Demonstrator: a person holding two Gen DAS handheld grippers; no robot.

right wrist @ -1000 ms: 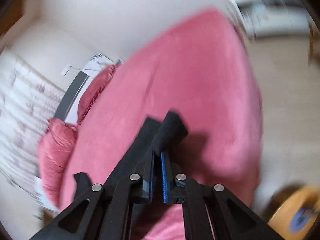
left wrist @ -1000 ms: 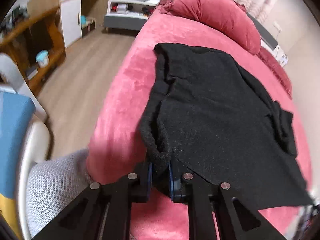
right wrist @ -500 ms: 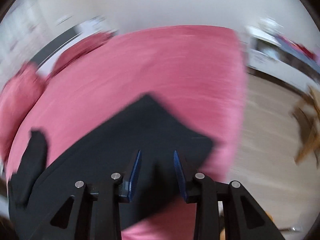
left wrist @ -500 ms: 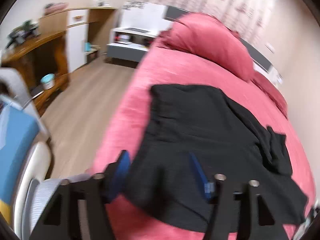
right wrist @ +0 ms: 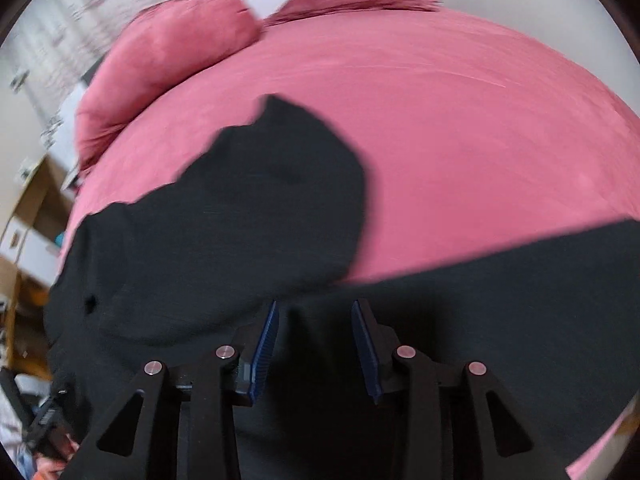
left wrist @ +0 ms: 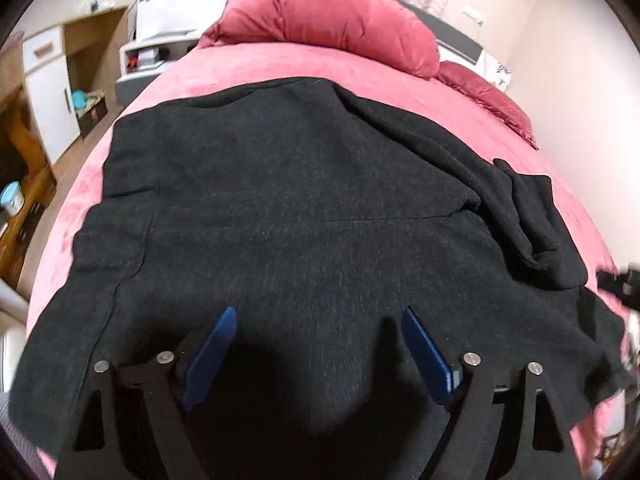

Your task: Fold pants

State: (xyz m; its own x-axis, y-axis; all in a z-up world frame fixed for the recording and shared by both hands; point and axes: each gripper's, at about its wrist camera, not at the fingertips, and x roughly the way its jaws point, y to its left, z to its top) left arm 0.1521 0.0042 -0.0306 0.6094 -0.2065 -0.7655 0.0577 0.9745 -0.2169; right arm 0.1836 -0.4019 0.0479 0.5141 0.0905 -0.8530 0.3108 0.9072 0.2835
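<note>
My left fingers (left wrist: pixel 316 332) and right fingers (right wrist: pixel 314 322) are apart above the pants (left wrist: pixel 280 200). The bunched flap (right wrist: pixel 280 184) near the pillow (left wrist: pixel 328 12) could fold in crooked.

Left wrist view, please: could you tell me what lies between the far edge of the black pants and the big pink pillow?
Only bare pink bedspread lies between the pants and the pillow; the left wrist view shows it plainly.

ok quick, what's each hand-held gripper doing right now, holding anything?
Left hand-held gripper: open, holding nothing, over the pants.
Right hand-held gripper: open, holding nothing, also over the pants.
</note>
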